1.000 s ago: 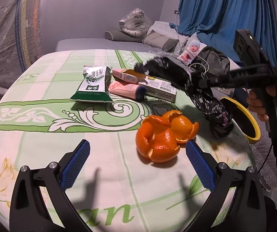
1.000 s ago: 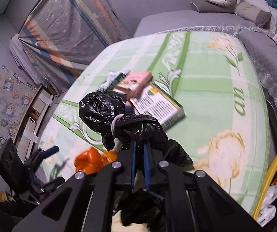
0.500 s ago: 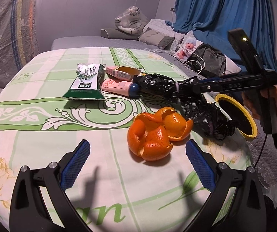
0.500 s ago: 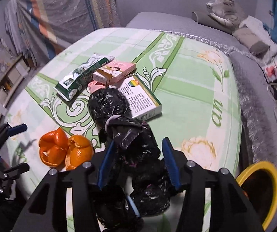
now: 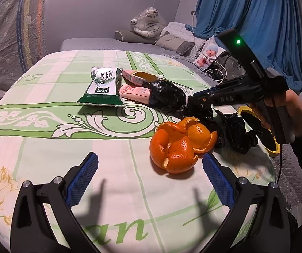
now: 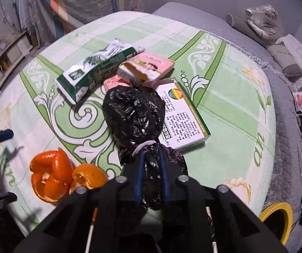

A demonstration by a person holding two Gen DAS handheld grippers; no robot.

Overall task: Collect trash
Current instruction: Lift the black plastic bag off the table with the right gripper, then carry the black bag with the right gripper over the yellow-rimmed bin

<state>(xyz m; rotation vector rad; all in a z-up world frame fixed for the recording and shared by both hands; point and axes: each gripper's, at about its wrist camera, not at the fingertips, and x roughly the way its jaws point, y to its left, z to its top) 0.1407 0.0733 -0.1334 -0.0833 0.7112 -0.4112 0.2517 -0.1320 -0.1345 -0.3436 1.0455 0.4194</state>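
Observation:
A black trash bag [image 6: 135, 113] tied with a pale band lies on the green-patterned table; it also shows in the left wrist view [image 5: 167, 94]. My right gripper [image 6: 152, 158] is shut on the bag just below the band. Orange peel [image 5: 180, 145] lies near the table's front; it also shows in the right wrist view [image 6: 53, 179]. My left gripper [image 5: 148, 179] is open and empty, just in front of the peel. A green-white packet [image 5: 103, 88], a pink box [image 6: 148, 67], a pink tube [image 5: 134, 91] and a white printed box [image 6: 182, 116] lie beside the bag.
A yellow-rimmed bin [image 6: 277, 219] stands on the floor past the table's right edge; it also shows in the left wrist view [image 5: 275, 149]. A grey sofa [image 5: 108, 43] with cushions and a plush tiger lies behind. A blue curtain [image 5: 256, 21] hangs at the right.
The right gripper lowered the bag onto the table, opened briefly, then shut on it again below the band. The left gripper stayed open and drew slightly closer to the peel.

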